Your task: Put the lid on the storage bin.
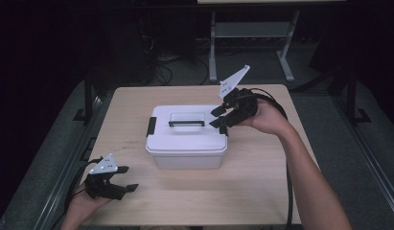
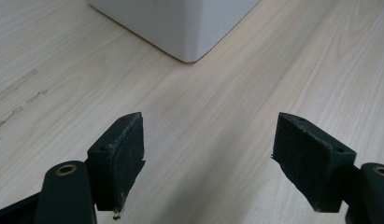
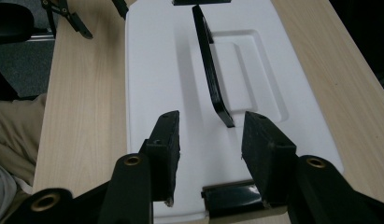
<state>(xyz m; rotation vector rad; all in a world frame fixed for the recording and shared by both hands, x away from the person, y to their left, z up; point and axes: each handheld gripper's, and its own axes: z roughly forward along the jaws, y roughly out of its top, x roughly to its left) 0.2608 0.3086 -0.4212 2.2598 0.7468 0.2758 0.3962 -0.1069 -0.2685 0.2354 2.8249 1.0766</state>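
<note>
A white lidded box (image 1: 185, 139) stands in the middle of the wooden table (image 1: 218, 191). Its lid carries a black handle (image 1: 186, 123) lying flat and a black latch (image 1: 151, 126) at the left end. My right gripper (image 1: 213, 119) hovers over the box's right end, tilted down, jaws partly apart. In the right gripper view its pads (image 3: 164, 140) straddle the near latch (image 3: 231, 198) without pressing on it, and the handle (image 3: 208, 70) runs away ahead. My left gripper (image 1: 131, 178) rests at the table's front left, open and empty, facing the box's corner (image 2: 180, 23).
Bare tabletop (image 2: 227, 93) lies between the left gripper (image 2: 208, 140) and the box. Metal rails (image 1: 55, 191) run along both sides of the table. Beyond the far edge are cables on the floor (image 1: 161, 67) and another desk's legs (image 1: 213, 48).
</note>
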